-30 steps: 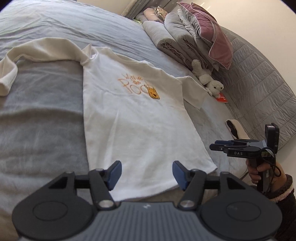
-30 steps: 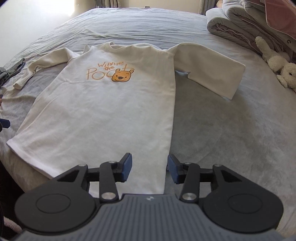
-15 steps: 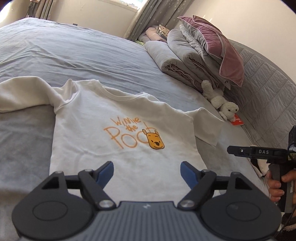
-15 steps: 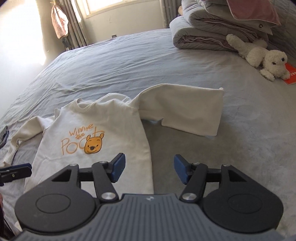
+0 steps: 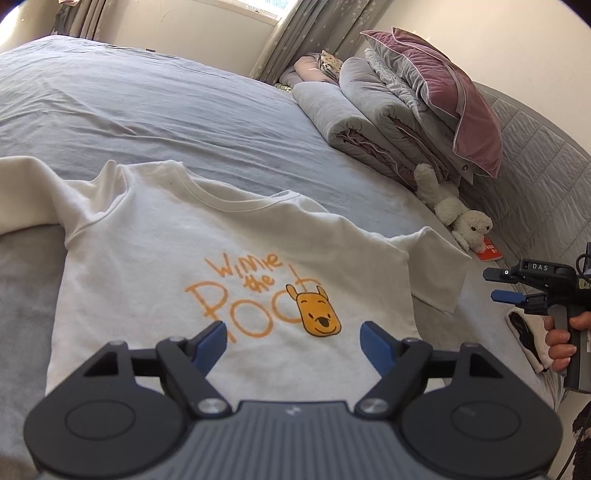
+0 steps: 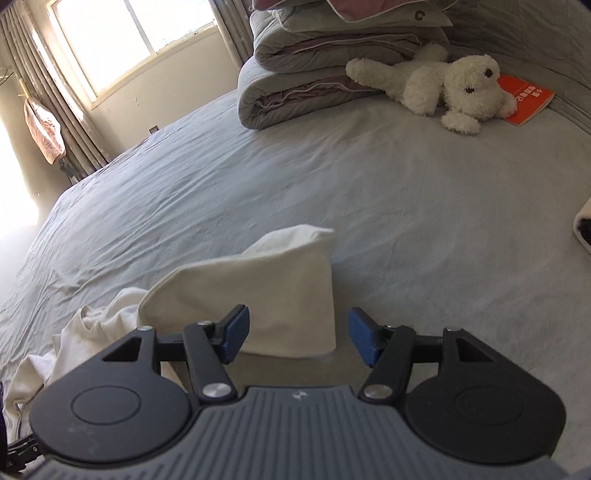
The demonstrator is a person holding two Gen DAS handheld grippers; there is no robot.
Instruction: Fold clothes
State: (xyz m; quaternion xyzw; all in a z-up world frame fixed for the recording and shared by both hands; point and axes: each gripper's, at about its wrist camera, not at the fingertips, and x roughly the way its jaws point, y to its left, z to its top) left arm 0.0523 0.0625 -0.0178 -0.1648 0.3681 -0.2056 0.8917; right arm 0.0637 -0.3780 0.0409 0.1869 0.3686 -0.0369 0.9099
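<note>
Bed (image 5: pixel 184 110): grey sheet, wrinkled, fills both views.
Folded quilts (image 5: pixel 369 122): stacked at upper right of the left view, a pink pillow (image 5: pixel 443 92) on top; the same stack sits top centre in the right view.
Stuffed toy (image 6: pixel 454 85): white, lying against the quilts, upper right of the right view; an orange book (image 6: pixel 528 98) partly under it.
Window (image 6: pixel 122 33) and curtains (image 6: pixel 48 99): upper left of the right view.
Shirt (image 5: pixel 184 266): white, long-sleeved, orange print and bear face, spread flat face-up across the centre of the left view. Its one sleeve (image 6: pixel 266 295) lies folded in the lower centre of the right view; whether doubled over itself is hard to tell.
Left gripper (image 5: pixel 293 341): blue pads wide apart, nothing between them, poised above the shirt's printed front.
Right gripper (image 6: pixel 297 332): pads wide apart, empty, over the sleeve's near edge; contact uncertain. Also seen at right edge of the left view (image 5: pixel 496 284), held in a hand (image 5: pixel 565 343).
</note>
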